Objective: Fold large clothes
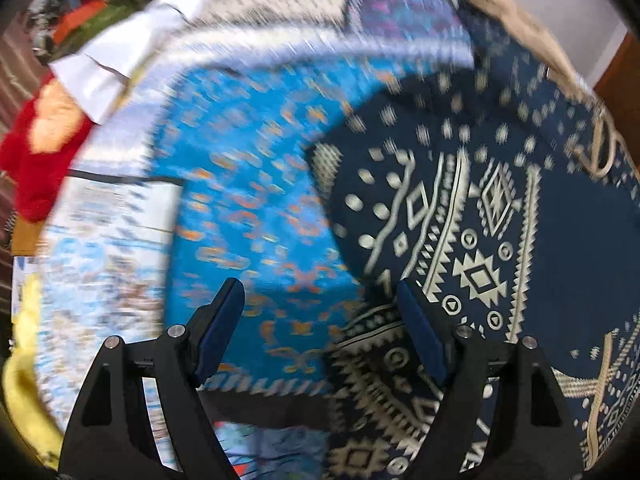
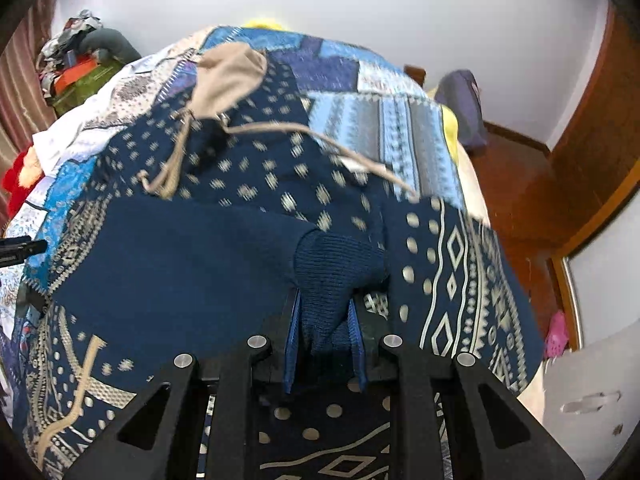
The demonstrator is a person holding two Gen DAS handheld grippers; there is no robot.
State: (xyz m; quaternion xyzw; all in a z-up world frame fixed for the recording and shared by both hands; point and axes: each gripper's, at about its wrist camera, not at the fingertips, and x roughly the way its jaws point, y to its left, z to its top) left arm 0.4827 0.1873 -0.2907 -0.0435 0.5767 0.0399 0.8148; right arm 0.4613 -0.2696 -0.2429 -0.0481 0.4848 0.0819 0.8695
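A navy hoodie (image 1: 500,208) with cream tribal patterns lies spread on a blue patterned bedspread (image 1: 248,184). My left gripper (image 1: 320,292) is open and empty, hovering over the bedspread at the hoodie's left edge. In the right wrist view the hoodie (image 2: 192,272) fills the middle, its beige-lined hood (image 2: 232,76) and drawstrings at the far end. My right gripper (image 2: 324,304) is shut on the hoodie's ribbed navy cuff (image 2: 340,264), which bunches between the blue pads.
A red and orange item (image 1: 36,152) and white cloth (image 1: 120,52) lie at the bed's left. A cluttered green box (image 2: 84,80) stands far left. A wooden door and floor (image 2: 560,168) are at right, with a yellow pillow (image 2: 450,128).
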